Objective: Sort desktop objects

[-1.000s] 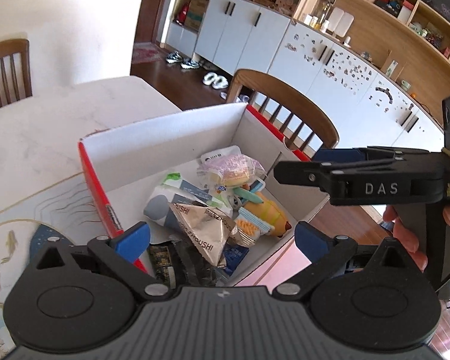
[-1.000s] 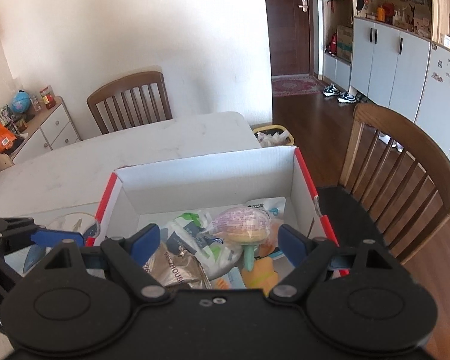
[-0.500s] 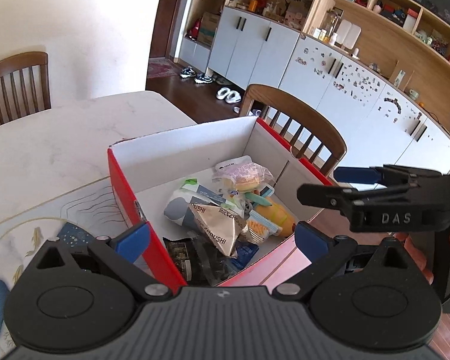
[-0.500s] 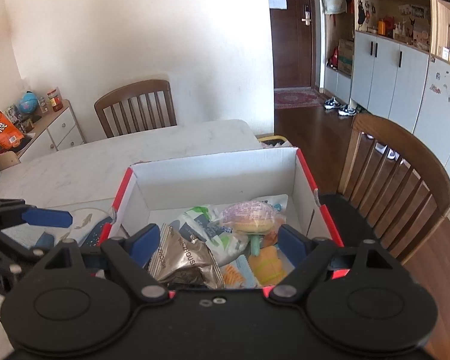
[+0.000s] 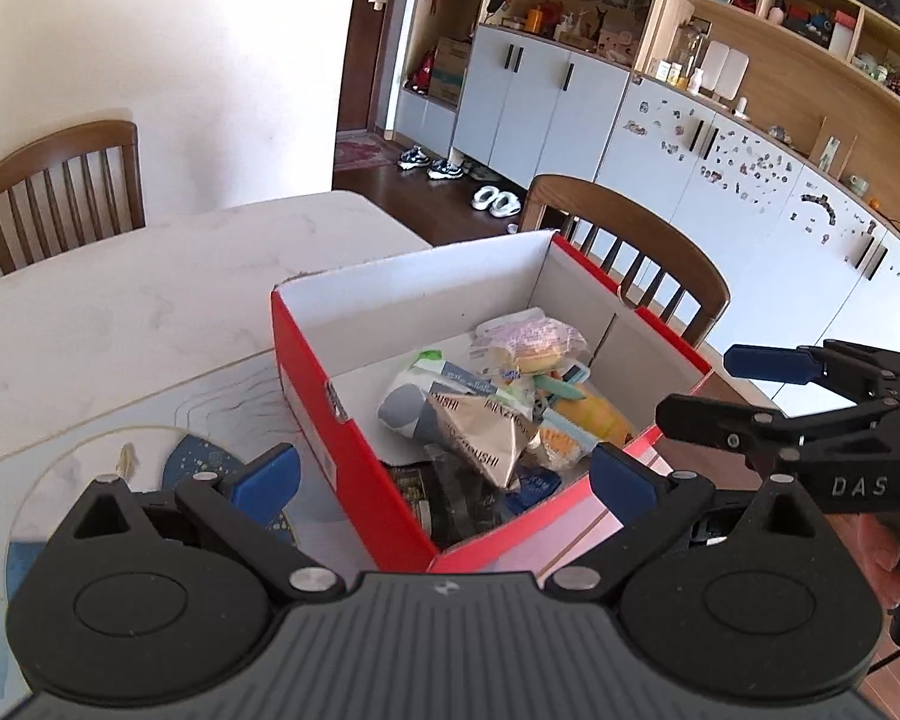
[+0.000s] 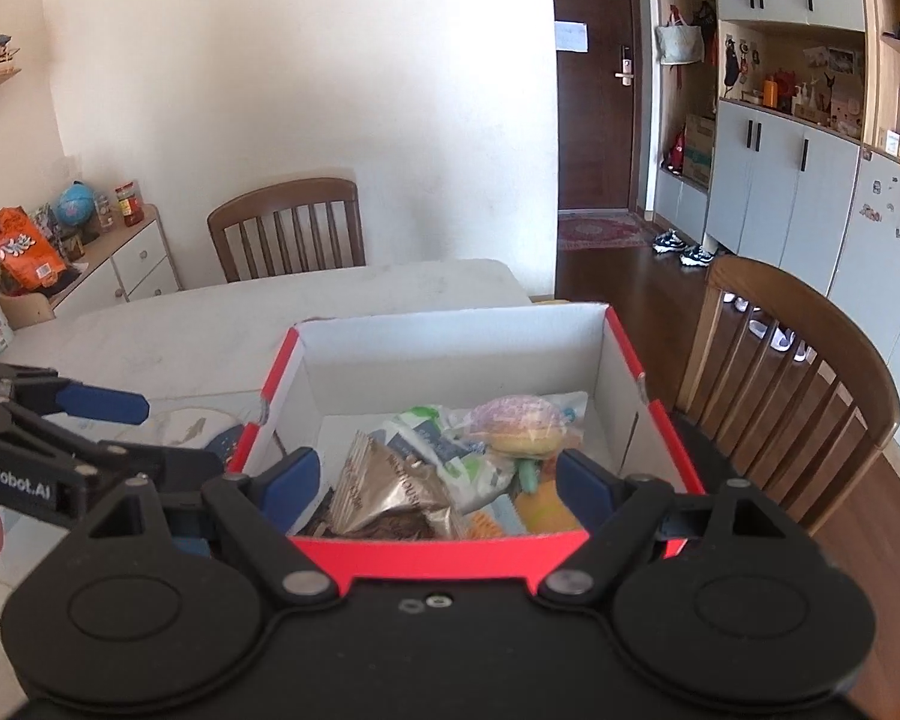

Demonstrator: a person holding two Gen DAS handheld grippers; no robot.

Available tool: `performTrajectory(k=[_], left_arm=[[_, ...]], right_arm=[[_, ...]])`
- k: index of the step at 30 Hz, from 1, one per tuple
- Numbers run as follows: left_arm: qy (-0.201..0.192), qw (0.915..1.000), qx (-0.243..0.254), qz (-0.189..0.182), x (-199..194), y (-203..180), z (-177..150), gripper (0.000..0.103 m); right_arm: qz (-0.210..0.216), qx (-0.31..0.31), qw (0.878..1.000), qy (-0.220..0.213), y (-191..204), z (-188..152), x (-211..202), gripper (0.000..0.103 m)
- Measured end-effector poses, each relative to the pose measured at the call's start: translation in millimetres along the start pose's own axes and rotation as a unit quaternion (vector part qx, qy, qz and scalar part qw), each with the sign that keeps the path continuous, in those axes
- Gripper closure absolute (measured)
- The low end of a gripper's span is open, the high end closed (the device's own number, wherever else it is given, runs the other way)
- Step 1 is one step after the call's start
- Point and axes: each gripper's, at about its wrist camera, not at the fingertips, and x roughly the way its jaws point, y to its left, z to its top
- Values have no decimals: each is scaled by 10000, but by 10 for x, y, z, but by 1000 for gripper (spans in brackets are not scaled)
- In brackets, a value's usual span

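Resting on the pale marble desk (image 5: 150, 300), a red box (image 5: 354, 456) with white inner walls holds a heap of snack packets: a tan triangular packet (image 5: 480, 438), a wrapped bun (image 6: 519, 426) and a yellow item (image 5: 594, 414). The left hand-held gripper (image 5: 444, 474) has its blue-tipped fingers spread wide and empty above the box's near left corner. The right hand-held gripper (image 6: 435, 474) is likewise spread and empty over the near rim. Two wooden chairs (image 6: 810, 384) stand beside the desk. A round blue mat (image 5: 198, 462) lies left of the box.
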Motion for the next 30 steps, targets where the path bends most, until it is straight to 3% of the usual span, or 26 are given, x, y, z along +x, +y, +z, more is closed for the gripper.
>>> performTrajectory(k=[12,30], left_arm=[[-3,9998,-52,192,-75,46,-144,0],[-201,9989,267,327,-113,9,-271,0]], right_arm=[[-91,-84,9997,-214,93,-137,-74,17],[-161,-32,9990,-417,160,-285,-69,17]])
